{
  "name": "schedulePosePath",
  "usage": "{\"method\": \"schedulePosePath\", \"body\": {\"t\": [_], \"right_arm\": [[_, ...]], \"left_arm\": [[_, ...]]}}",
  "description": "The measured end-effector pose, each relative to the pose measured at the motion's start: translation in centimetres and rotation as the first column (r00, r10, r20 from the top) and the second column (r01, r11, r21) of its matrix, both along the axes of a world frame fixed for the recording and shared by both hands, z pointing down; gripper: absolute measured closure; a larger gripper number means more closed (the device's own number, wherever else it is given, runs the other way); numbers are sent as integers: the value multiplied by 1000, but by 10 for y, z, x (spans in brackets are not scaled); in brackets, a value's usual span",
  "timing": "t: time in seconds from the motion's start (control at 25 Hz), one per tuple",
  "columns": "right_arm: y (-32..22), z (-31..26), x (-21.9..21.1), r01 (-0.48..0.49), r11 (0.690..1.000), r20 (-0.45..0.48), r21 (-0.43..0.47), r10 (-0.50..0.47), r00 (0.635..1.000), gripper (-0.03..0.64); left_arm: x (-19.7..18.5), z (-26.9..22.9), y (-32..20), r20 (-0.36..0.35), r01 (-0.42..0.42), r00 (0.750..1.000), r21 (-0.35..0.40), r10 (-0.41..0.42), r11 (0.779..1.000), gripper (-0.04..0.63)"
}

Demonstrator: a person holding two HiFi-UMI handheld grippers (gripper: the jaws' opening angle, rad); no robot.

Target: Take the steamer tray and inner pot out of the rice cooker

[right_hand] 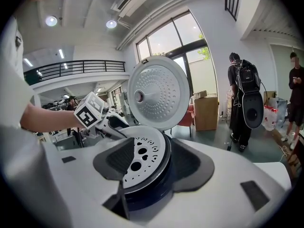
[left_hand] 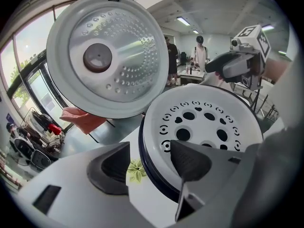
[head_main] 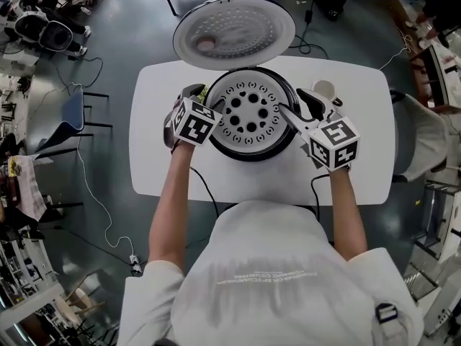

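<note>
The rice cooker (head_main: 248, 153) stands mid-table with its lid (head_main: 234, 31) swung up at the back. The white steamer tray (head_main: 251, 112), full of round holes, sits in its mouth and hides the inner pot. My left gripper (head_main: 205, 98) straddles the left rim: in the left gripper view (left_hand: 149, 167) one jaw is outside the dark body and the other over the tray (left_hand: 209, 122), with a gap showing. My right gripper (head_main: 299, 110) straddles the right rim likewise (right_hand: 154, 163), one jaw above the tray (right_hand: 142, 156) and one outside. Both stand open.
The cooker rests on a white table (head_main: 166, 164); a small white cup (head_main: 324, 90) sits just behind the right gripper. A chair (head_main: 68, 114) stands at the left, another (head_main: 418, 135) at the right. People (right_hand: 244, 103) stand farther off in the room.
</note>
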State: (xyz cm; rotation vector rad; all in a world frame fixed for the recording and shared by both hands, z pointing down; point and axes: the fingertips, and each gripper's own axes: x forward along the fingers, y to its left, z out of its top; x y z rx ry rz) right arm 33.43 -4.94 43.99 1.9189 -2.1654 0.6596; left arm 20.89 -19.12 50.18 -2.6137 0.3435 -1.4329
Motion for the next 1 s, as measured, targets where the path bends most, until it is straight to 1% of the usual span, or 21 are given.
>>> {"method": "schedulePosePath", "body": {"t": [0.12, 0.28, 0.4, 0.52, 0.6, 0.68, 0.8, 0.92, 1.0], "right_arm": [[3, -1, -1, 2, 1000, 2, 4, -2, 1000, 370], [5, -5, -3, 4, 1000, 2, 11, -4, 1000, 373], [7, -7, -6, 10, 1000, -2, 15, -10, 1000, 374], [5, -8, -10, 19, 1000, -6, 17, -19, 1000, 376], [3, -10, -11, 23, 1000, -8, 18, -23, 1000, 376], [2, -12, -12, 26, 999, -10, 21, -26, 1000, 376], [1, -15, -14, 32, 999, -13, 29, -31, 999, 376], [0, -20, -19, 42, 998, -17, 37, -42, 999, 376], [0, -22, -19, 50, 998, -22, 40, -49, 999, 377]], "left_arm": [[-4, -3, 3, -5, -6, 1000, -17, 6, 1000, 314], [-6, -10, 12, -26, -21, 999, -62, 20, 998, 403], [-8, -12, 16, -66, -6, 998, -93, 0, 996, 443], [-10, -16, 16, -100, 8, 995, -94, -17, 996, 449], [-8, -22, 13, -144, 15, 989, -100, -30, 995, 455], [-6, -32, 11, -212, 32, 975, -129, -59, 991, 471], [-4, -49, 7, -310, 69, 943, -177, -122, 982, 493], [-6, -63, 2, -373, 104, 912, -189, -169, 976, 516], [-6, -70, 1, -415, 128, 886, -208, -206, 970, 533]]}}
